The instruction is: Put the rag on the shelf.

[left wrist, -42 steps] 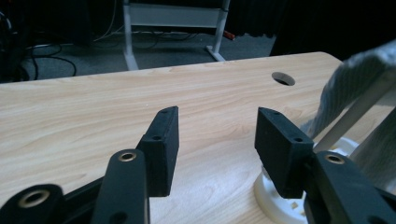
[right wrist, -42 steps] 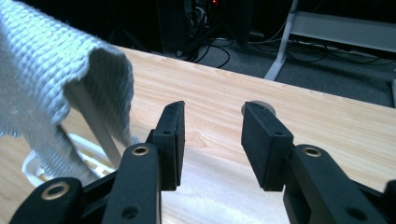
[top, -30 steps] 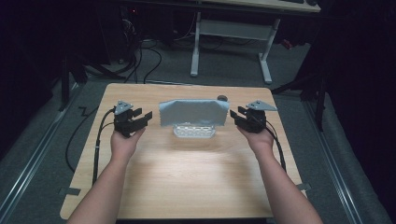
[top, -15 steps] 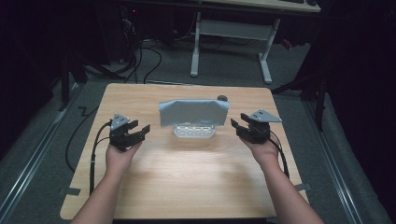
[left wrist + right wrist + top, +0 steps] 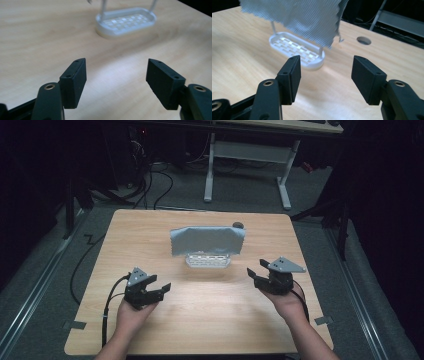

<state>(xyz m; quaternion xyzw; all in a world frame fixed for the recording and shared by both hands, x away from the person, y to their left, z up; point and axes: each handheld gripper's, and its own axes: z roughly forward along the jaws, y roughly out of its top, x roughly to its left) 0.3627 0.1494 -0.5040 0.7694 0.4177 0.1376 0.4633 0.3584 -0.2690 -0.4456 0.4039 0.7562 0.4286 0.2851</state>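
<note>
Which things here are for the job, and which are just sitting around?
For the job, probably:
grey cloth
white rack
left gripper
right gripper

Just around:
table hole
white desk frame
floor cables

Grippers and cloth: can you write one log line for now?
left gripper: open, empty | right gripper: open, empty | grey cloth: draped on white rack
</note>
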